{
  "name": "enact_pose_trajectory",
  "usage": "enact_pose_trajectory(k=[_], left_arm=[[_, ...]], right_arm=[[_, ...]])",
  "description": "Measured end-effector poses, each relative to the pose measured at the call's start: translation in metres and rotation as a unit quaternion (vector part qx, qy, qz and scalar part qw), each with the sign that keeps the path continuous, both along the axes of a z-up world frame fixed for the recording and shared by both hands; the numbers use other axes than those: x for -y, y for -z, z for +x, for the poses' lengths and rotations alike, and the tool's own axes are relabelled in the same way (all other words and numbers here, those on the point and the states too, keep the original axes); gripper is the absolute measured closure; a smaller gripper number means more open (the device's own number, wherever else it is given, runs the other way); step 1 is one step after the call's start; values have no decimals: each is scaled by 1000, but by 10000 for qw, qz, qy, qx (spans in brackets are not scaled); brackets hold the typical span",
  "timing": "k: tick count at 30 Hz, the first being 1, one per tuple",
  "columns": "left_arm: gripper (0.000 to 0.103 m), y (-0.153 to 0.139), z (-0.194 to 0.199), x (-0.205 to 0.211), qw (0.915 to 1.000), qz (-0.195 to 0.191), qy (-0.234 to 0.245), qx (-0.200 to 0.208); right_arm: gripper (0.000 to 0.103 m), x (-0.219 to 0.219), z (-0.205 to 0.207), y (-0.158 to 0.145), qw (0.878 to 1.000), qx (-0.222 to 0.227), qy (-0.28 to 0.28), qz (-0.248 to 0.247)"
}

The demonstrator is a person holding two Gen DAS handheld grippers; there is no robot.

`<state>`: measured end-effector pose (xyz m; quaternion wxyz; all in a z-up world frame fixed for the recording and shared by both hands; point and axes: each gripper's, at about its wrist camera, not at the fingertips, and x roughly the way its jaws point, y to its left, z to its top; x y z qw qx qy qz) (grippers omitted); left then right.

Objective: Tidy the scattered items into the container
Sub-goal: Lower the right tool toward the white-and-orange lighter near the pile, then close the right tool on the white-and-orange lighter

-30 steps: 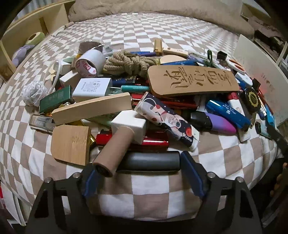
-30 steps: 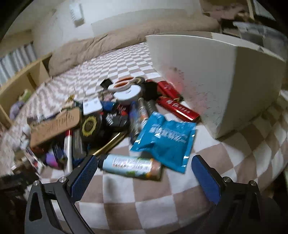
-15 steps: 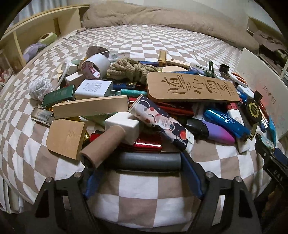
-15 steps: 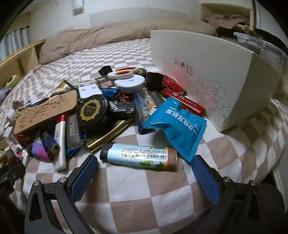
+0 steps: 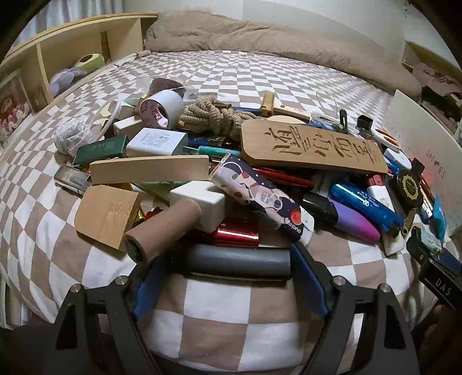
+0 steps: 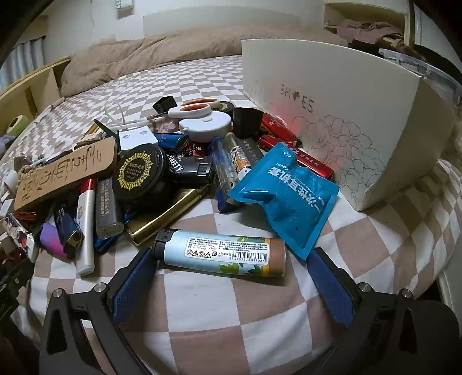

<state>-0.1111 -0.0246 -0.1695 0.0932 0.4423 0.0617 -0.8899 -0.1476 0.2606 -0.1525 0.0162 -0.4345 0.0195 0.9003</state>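
Left gripper (image 5: pixel 229 264), jaws opening around the grey tube (image 5: pixel 231 258) at lower centre, risks nudging the cardboard roll (image 5: pixel 161 228). Right gripper (image 6: pixel 231 277) gapes around the lighter (image 6: pixel 221 252), gripping nothing.

Bed: a checkered sheet (image 5: pixel 236 75) in brown and white squares covers the whole surface, wrinkled near the front edge.
Bedding: a beige duvet (image 5: pixel 260 37) lies bunched along the far side of the bed, against the wall.
Wall: plain pale wall (image 5: pixel 317 20) behind the bed; a small white fixture (image 6: pixel 124 4) is mounted high on it in the right wrist view.
Shelf: a light wooden shelf unit (image 5: pixel 72 49) with open compartments stands along the bed's left side.
Light: dim, warm indoor light, corners dark.
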Motion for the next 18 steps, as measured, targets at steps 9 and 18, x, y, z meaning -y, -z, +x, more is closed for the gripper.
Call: enact_pose_trajectory(k=[9, 18], left_arm=[[10, 4, 0, -1, 9998, 132, -3, -157], [10, 2, 4, 4, 9992, 285, -45, -276]], right_arm=[[19, 2, 9, -5, 9995, -298, -92, 41], [19, 5, 11, -7, 9994, -204, -263, 29]])
